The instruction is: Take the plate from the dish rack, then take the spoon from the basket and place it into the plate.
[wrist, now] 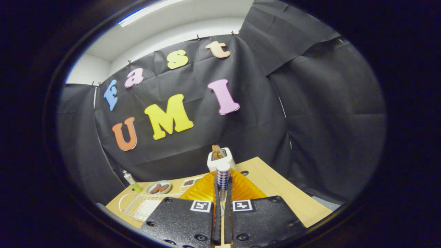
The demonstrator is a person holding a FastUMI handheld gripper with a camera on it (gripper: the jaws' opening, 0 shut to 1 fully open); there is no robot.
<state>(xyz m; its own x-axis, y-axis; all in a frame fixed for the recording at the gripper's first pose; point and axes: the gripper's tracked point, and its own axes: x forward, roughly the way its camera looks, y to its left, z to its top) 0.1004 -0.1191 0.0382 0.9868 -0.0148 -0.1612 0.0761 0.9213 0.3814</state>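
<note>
Spoon with a blue-and-white checkered handle (223, 179) stands upright between the two black fingers of the gripper (222, 206), which are nearly closed and press on it from both sides. One ribbed orange plate (203, 189) lies on the wooden table (275, 189) just beyond the fingers. Recommended procedure: lower the spoon over the plate centre, tilt it flat, then release. One white toaster (220, 158) stands far behind; one wire dish rack (144, 206) sits near left.
</note>
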